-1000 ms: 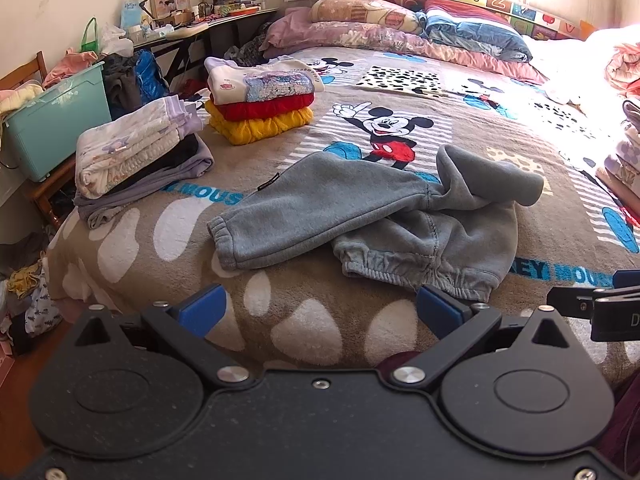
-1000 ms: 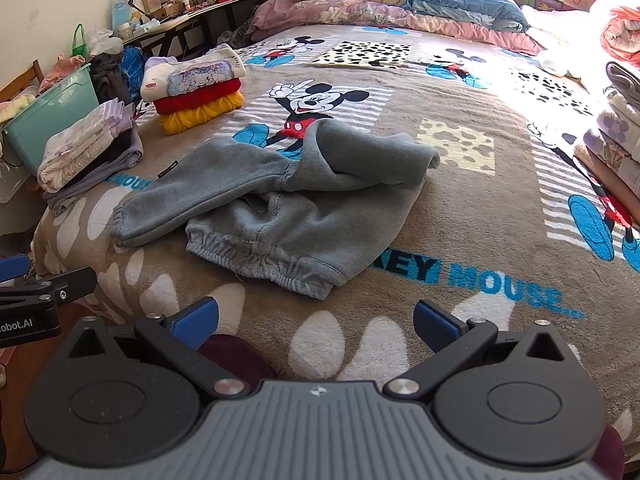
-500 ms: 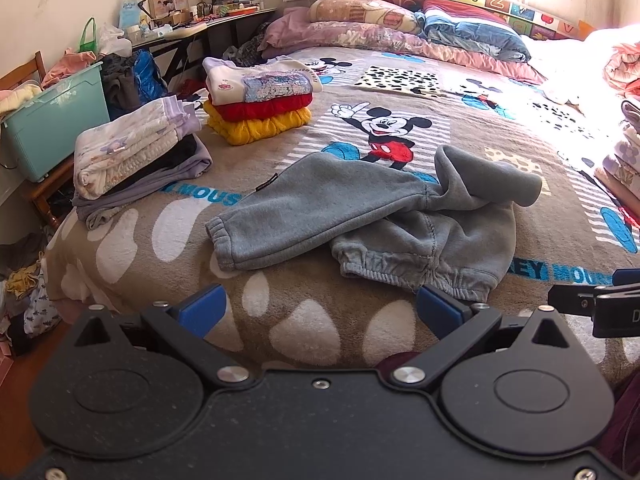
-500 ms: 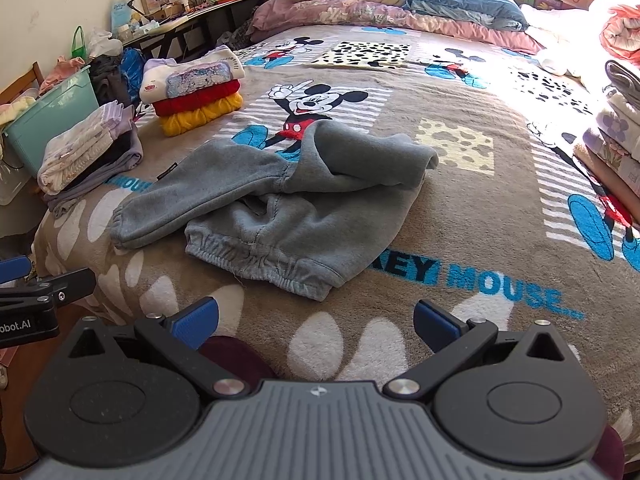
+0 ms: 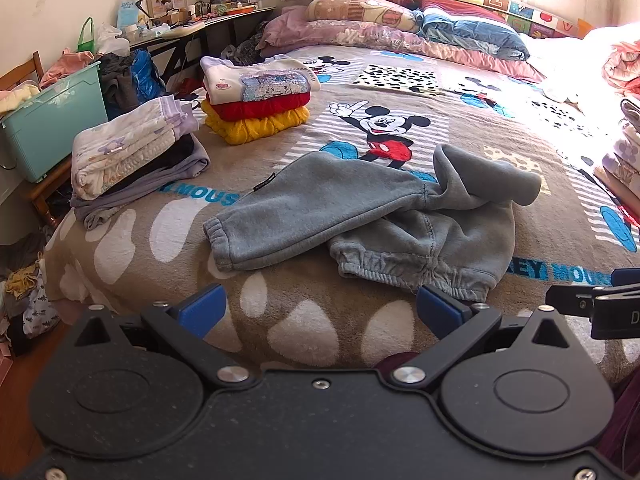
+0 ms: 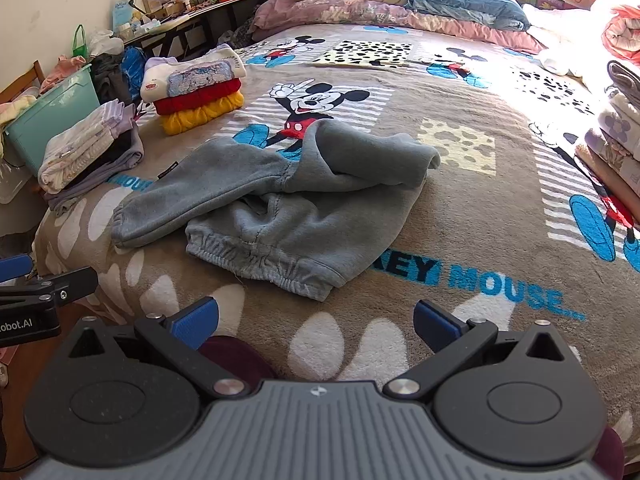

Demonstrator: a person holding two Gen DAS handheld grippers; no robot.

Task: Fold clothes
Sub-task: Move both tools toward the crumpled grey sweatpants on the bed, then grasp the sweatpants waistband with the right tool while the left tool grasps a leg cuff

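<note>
Grey sweatpants (image 5: 360, 216) lie rumpled on the Mickey Mouse blanket (image 5: 400, 92), one leg stretched left with its cuff near the front edge, the other leg folded back to the right; the elastic waistband faces me. They also show in the right wrist view (image 6: 280, 204). My left gripper (image 5: 320, 312) is open and empty, just short of the waistband over the bed's front edge. My right gripper (image 6: 316, 322) is open and empty, a little below and right of the waistband. Each gripper's tip shows at the edge of the other's view.
Folded stacks sit at the left: white, red and yellow tops (image 5: 256, 96) and a pale pile on dark clothes (image 5: 132, 156). A teal bin (image 5: 52, 120) stands off the bed. Pillows (image 5: 400, 20) lie at the head, more folded piles (image 6: 616, 136) at the right.
Both grippers have crept slightly forward toward the sweatpants. The sweatpants have not moved.
</note>
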